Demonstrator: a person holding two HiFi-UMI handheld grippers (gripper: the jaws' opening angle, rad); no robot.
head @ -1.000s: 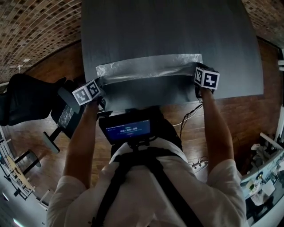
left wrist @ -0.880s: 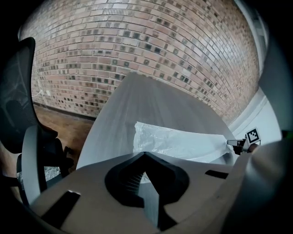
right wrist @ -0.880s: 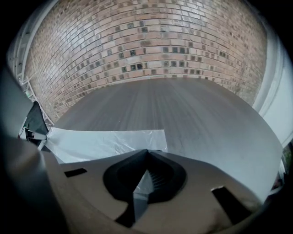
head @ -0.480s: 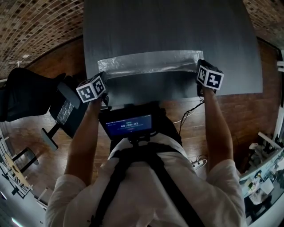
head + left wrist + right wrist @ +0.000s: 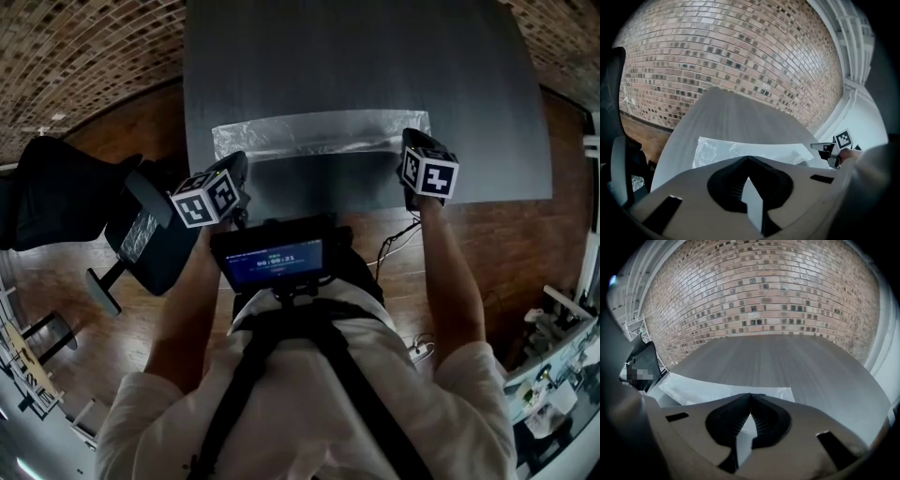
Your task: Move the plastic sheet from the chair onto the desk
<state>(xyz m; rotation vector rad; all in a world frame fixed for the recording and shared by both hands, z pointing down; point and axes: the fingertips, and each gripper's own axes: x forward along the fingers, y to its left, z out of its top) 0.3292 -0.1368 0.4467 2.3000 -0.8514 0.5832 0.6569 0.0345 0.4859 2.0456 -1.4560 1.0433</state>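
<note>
The clear plastic sheet (image 5: 319,134) lies across the dark grey desk (image 5: 356,56), its crinkled far strip flat on the top. Its near part runs back toward the desk's front edge and up to both grippers. My left gripper (image 5: 236,178) is shut on the sheet's near left edge; in the left gripper view the film (image 5: 740,149) passes between the closed jaws (image 5: 748,159). My right gripper (image 5: 409,155) is shut on the near right edge, and the sheet (image 5: 703,386) runs into its closed jaws (image 5: 750,396). The right gripper (image 5: 830,152) also shows in the left gripper view.
A black office chair (image 5: 52,202) stands left of the desk, and a second chair seat (image 5: 150,239) with a shiny patch sits beside my left arm. A brick wall (image 5: 764,291) backs the desk. Cables (image 5: 398,239) trail on the wooden floor under the front edge.
Both grippers have lifted and drawn back toward the desk's front edge, still shut on the sheet. The left one has shifted slightly right; the flat strip looks narrower.
</note>
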